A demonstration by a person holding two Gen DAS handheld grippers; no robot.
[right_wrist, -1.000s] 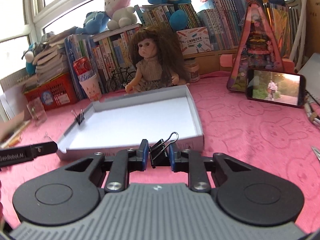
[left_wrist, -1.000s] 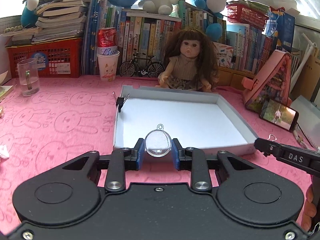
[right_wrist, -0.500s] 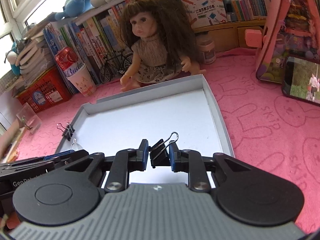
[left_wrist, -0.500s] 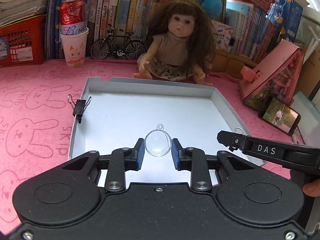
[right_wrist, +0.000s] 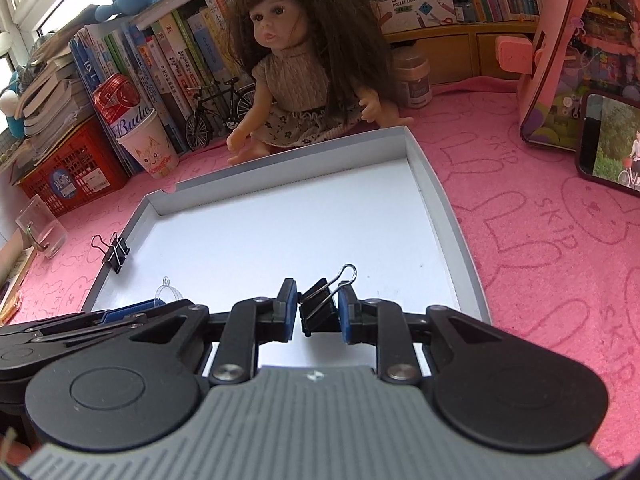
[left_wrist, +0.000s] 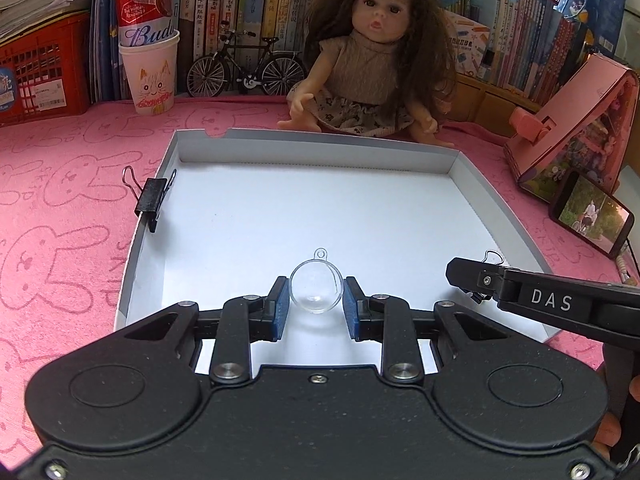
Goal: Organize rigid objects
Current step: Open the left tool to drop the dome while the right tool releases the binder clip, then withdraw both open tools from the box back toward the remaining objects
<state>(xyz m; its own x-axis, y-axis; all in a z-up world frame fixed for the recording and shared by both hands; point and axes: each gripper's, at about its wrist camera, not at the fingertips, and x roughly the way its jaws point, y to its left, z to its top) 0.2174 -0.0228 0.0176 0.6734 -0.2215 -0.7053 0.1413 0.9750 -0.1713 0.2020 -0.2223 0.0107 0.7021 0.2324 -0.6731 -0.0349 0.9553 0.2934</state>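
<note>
My left gripper [left_wrist: 316, 307] is shut on a clear plastic ball [left_wrist: 316, 291] with a small loop on top, held over the near part of the white tray [left_wrist: 148, 216]. My right gripper [right_wrist: 318, 311] is shut on a black binder clip [right_wrist: 320, 309], also over the tray's [right_wrist: 460, 248] near part. A second black binder clip [left_wrist: 151, 199] is clipped on the tray's left wall and shows in the right wrist view too, as the clip [right_wrist: 116, 254]. The right gripper's finger [left_wrist: 532, 302] reaches in from the right of the left wrist view.
A doll [left_wrist: 376, 56] sits right behind the tray. A paper cup with a red can [left_wrist: 149, 68], a toy bicycle [left_wrist: 246, 70] and books line the back. A pink stand [left_wrist: 576, 128] and a phone [left_wrist: 592, 216] lie to the right. A pink cloth [right_wrist: 540, 208] covers the table.
Both grippers have moved forward and down over the tray, carrying the clear ball and the binder clip. The tray and doll now look closer.
</note>
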